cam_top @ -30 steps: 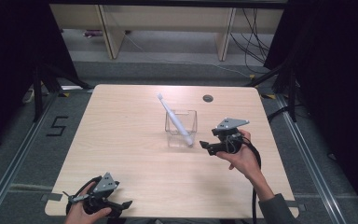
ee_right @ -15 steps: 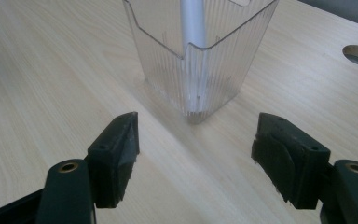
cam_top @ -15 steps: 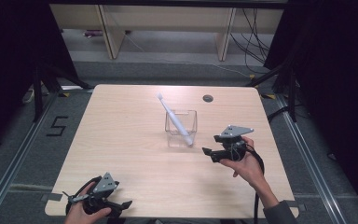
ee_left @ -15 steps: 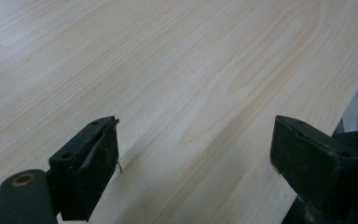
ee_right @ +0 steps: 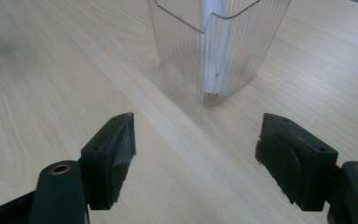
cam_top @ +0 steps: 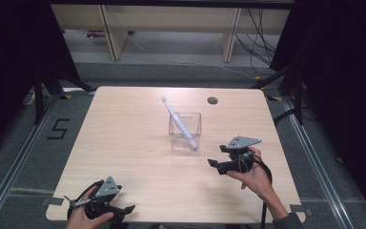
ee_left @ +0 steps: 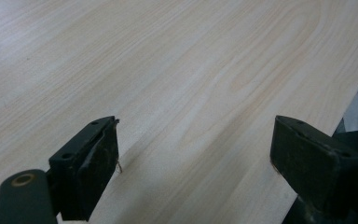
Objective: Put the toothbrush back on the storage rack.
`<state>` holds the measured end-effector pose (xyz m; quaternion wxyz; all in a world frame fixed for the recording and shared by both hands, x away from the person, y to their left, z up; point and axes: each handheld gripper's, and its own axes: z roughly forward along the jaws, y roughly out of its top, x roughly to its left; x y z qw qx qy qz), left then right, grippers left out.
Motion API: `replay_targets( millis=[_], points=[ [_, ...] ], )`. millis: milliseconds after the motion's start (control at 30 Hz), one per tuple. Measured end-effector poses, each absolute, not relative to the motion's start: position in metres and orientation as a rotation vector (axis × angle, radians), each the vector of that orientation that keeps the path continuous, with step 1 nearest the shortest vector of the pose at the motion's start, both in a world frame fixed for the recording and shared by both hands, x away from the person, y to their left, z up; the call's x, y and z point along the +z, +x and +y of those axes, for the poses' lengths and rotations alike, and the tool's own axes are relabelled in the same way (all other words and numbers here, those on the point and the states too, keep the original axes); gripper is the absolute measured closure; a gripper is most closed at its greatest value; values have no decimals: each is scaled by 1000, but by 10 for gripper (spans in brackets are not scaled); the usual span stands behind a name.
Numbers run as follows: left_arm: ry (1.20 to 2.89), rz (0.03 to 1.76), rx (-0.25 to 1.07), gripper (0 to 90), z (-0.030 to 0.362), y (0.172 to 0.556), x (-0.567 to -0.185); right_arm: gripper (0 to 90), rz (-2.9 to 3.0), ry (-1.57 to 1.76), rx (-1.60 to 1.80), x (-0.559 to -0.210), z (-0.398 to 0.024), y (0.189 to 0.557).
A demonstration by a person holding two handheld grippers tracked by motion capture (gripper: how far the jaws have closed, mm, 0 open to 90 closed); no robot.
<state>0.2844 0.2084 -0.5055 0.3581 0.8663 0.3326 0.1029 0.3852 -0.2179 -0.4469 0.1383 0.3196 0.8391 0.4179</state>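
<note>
Upright near the middle of the pale wooden table (cam_top: 124, 143) stood a clear ribbed plastic cup (cam_top: 185, 130), and a white toothbrush (cam_top: 177, 123) leaned inside it, its head sticking out over the rim toward the far left. Just to the near right of the cup, apart from it, the right gripper (cam_top: 213, 165) hovered low in the person's right hand (cam_top: 253, 174); its jaws pointed toward the cup, had just been opening and stood wide with only bare tabletop between them. Farther off, at the near left corner of the table, the left gripper (cam_top: 129, 209) rested in the left hand (cam_top: 83, 219), its jaws likewise spread wide over bare wood. A small round hole (cam_top: 212, 100) sat in the far part of the tabletop.
</note>
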Motion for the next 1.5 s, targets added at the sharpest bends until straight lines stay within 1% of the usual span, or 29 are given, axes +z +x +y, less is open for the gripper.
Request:
replay_targets(
  millis=[133, 167, 567, 600, 633, 867, 900, 1000, 1100, 1167, 1233, 1433, 1500],
  points=[
    [2237, 863, 275, 149, 209, 285, -505, 265, 2418, 970, 1203, -451, -218, 378],
    [2237, 863, 276, 150, 209, 285, -505, 265, 2428, 922, 1207, -452, -219, 380],
    [2238, 870, 272, 150, 209, 285, -506, 265, 2400, 973, 1196, -464, -227, 368],
    [2238, 870, 271, 150, 209, 285, -506, 264, 2409, 1025, 1196, -464, -228, 365],
    [2238, 869, 273, 150, 209, 285, -506, 265, 2405, 984, 1205, -466, -230, 366],
    [2239, 872, 273, 150, 209, 285, -506, 262, 2392, 1011, 1192, -469, -240, 357],
    [2238, 870, 273, 150, 209, 285, -506, 255, 2396, 1062, 1174, -471, -241, 353],
    [2239, 866, 275, 150, 209, 285, -506, 248, 2407, 1041, 1168, -473, -243, 352],
    [2239, 869, 276, 150, 209, 285, -506, 197, 2428, 1051, 1155, -476, -245, 350],
    [2239, 867, 276, 150, 209, 285, -506, 195, 2428, 1036, 1135, -479, -246, 348],
    [2240, 862, 275, 150, 209, 285, -506, 174, 2445, 1062, 1124, -482, -246, 346],
    [2241, 864, 275, 150, 209, 285, -506, 166, 2452, 1097, 1114, -485, -249, 338],
    [2243, 862, 276, 150, 209, 285, -506, 165, 2450, 1052, 1120, -486, -252, 339]
  ],
)
